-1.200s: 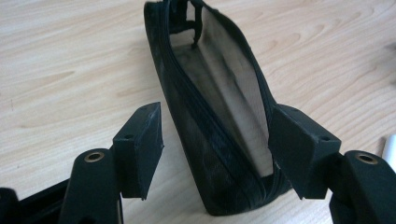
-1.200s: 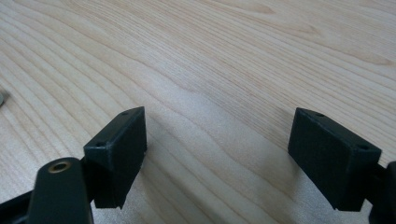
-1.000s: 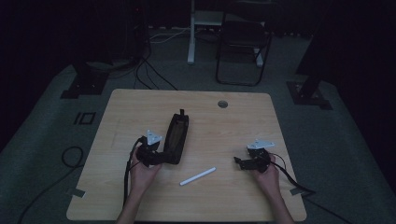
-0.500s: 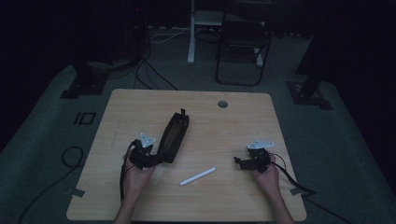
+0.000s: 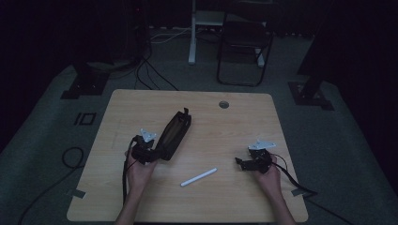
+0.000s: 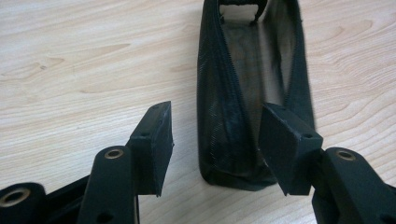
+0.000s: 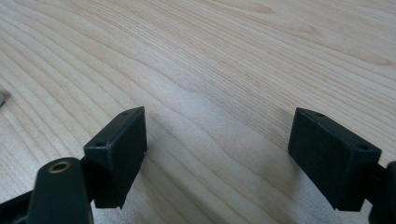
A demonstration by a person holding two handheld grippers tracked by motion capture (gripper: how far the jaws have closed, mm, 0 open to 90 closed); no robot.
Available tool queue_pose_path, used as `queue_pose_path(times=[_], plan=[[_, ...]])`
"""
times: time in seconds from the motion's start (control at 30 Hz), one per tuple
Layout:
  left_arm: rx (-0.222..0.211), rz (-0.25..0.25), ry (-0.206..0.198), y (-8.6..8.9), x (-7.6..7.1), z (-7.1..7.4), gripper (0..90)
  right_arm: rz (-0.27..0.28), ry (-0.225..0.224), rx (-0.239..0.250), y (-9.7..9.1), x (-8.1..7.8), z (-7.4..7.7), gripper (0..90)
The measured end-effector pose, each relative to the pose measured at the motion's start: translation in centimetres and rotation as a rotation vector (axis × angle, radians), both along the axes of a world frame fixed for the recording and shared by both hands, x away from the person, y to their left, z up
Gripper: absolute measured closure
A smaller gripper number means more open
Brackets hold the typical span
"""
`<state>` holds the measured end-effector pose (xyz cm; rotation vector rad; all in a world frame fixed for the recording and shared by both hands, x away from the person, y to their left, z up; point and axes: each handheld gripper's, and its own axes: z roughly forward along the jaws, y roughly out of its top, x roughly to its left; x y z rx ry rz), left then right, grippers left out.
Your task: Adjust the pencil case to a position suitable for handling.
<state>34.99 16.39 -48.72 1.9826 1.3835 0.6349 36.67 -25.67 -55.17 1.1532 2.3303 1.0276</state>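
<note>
A black mesh pencil case [image 5: 174, 133] lies unzipped and slanted on the wooden table [image 5: 234, 126], left of centre. My left gripper [image 5: 157, 154] sits at its near end. In the left gripper view the jaws straddle that end of the case [image 6: 247, 93]. They have just been closing, and a strip of bare wood still separates the left pad [image 6: 154, 144] from the mesh, so the left gripper [image 6: 215, 140] is open. A white pen [image 5: 199, 177] lies near the front, between the hands. My right gripper [image 5: 241, 163] rests at the right, open over bare wood [image 7: 215, 135].
A round cable hole [image 5: 224, 104] sits near the table's far edge. Beyond the table stand a dark chair [image 5: 244, 42] and a white stand [image 5: 192, 33], with cables on the floor [image 5: 155, 70]. The room is dim.
My left gripper has shifted slightly left and settled at the case's near end, with its jaws narrower. The right hand and the pen have not moved.
</note>
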Motion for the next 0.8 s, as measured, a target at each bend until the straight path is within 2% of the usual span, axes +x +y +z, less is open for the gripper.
queue_pose_path(times=[0.07, 0.13, 0.23, 0.33, 0.4, 0.57, 0.77, 0.8], plan=[[-0.015, 0.019, 0.011, 0.5, -0.1, -0.4, 45.5, 0.001, 0.0, 0.0, 0.0, 0.0, 0.0, 19.1], [-0.004, 0.03, 0.021, 1.0, -0.2, -0.5, 45.8, 0.001, 0.0, 0.0, 0.0, 0.0, 0.0, 19.2], [-0.015, 0.051, 0.027, 1.8, -0.3, -0.6, 46.2, 0.001, -0.001, 0.0, 0.0, 0.0, 0.0, 19.1], [-0.016, 0.079, 0.042, 2.4, -0.2, -0.7, 48.5, 0.0, 0.0, 0.0, 0.0, 0.0, 0.0, 19.2], [-0.02, 0.088, 0.049, 2.8, 0.0, -0.6, 53.5, 0.001, 0.0, 0.0, 0.0, 0.0, 0.0, 19.2], [-0.029, 0.049, 0.044, 2.8, 0.9, -0.6, 63.9, 0.001, -0.001, 0.0, 0.0, 0.0, 0.0, 19.2], [-0.016, -0.044, 0.032, 1.9, 1.8, -0.5, 67.8, 0.001, -0.001, 0.0, 0.0, 0.0, 0.0, 19.2], [-0.016, -0.044, 0.032, 1.9, 1.8, -0.5, 67.9, 0.001, -0.001, 0.0, 0.0, 0.0, 0.0, 19.2]])
